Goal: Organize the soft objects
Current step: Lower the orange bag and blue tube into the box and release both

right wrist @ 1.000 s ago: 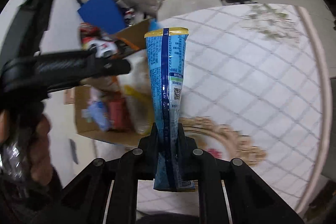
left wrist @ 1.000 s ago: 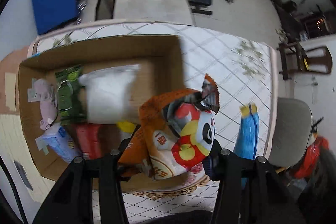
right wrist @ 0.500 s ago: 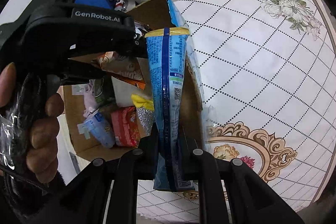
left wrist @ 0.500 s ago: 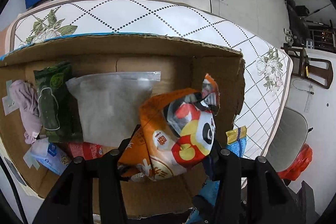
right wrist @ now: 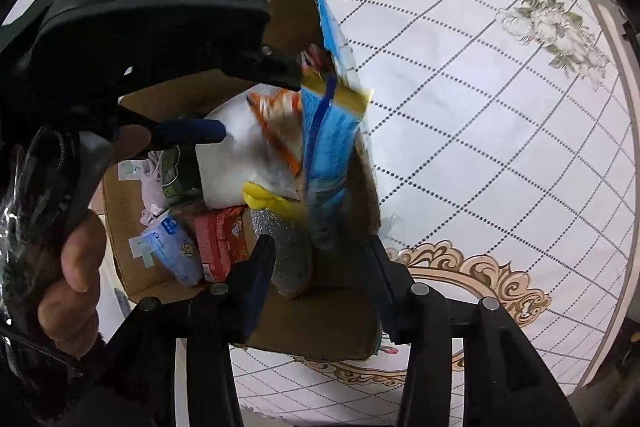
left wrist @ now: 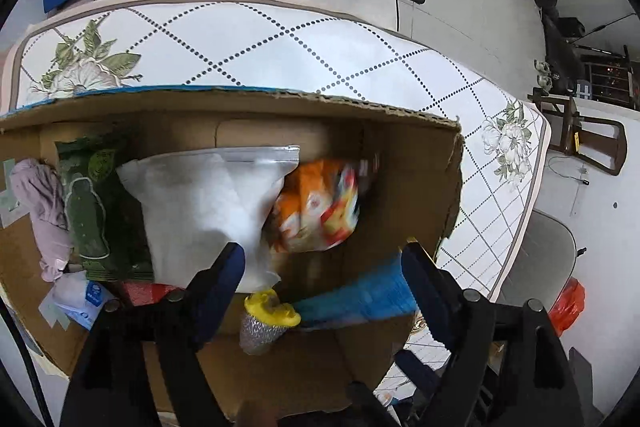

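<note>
Cardboard box [left wrist: 400, 163] on quilted tabletop [left wrist: 320, 39]: holds all soft goods seen.
White zip bag [left wrist: 208, 203]: centre.
Blue packet [right wrist: 328, 151]: at right wall, blurred, apparently dropping in.
Orange snack bag [left wrist: 316, 207]: inside, blurred.
Left gripper [left wrist: 320, 263], right gripper [right wrist: 320, 255]: jaws spread, empty.
Judged nearly complete; no loose items visible.

The cardboard box [left wrist: 420, 163] sits on the table [left wrist: 280, 43] and holds the packets. In the left wrist view, the zip bag [left wrist: 208, 203] lies mid-box, the snack bag [left wrist: 320, 207] to its right (blurred), the cloth [left wrist: 44, 203] far left. The tall packet [right wrist: 328, 155] leans against the box's right wall.
</note>
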Motion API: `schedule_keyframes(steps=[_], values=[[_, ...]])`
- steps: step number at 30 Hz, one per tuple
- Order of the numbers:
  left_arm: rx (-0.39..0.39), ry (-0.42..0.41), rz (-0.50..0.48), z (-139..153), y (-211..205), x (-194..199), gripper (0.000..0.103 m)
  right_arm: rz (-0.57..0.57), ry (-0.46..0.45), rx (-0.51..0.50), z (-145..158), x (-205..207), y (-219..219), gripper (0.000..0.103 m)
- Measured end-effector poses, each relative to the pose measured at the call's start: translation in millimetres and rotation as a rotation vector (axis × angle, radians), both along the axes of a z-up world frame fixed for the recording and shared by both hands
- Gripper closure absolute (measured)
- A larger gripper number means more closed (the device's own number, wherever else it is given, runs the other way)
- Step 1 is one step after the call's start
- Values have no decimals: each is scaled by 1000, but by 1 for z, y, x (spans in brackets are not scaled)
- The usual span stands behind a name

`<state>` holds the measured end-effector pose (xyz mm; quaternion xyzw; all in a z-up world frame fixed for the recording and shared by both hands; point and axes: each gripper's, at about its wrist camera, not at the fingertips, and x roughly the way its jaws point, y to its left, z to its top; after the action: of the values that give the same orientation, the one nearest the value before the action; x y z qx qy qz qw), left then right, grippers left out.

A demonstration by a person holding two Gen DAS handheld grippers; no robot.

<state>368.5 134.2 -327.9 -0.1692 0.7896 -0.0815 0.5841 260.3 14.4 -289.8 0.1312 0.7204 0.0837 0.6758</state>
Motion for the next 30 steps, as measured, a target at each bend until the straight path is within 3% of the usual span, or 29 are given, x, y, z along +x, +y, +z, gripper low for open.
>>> schedule_keyframes(steps=[4,9,19,21,23,24,28,30], values=[[13,-21,-7,11,6,-3,23,15,-2,-24,4,1,2,52],[37,-72,2,29,20,-14,23,71,-38,-76,15,-3,11,25],[249,-273,29,72,70,-80,23,142,-137,-185,45,-16,21,24],[274,-295,46,75,80,-91,23,151,-153,-204,49,-18,23,18],[311,-329,56,82,90,-105,15,160,-173,-216,54,-22,25,14],[329,-344,58,85,92,-110,6,166,-180,-226,55,-23,26,14],[372,-399,76,96,101,-132,2,179,-192,-241,58,-30,30,13],[376,-417,90,100,103,-140,1,179,-195,-239,60,-33,31,6]])
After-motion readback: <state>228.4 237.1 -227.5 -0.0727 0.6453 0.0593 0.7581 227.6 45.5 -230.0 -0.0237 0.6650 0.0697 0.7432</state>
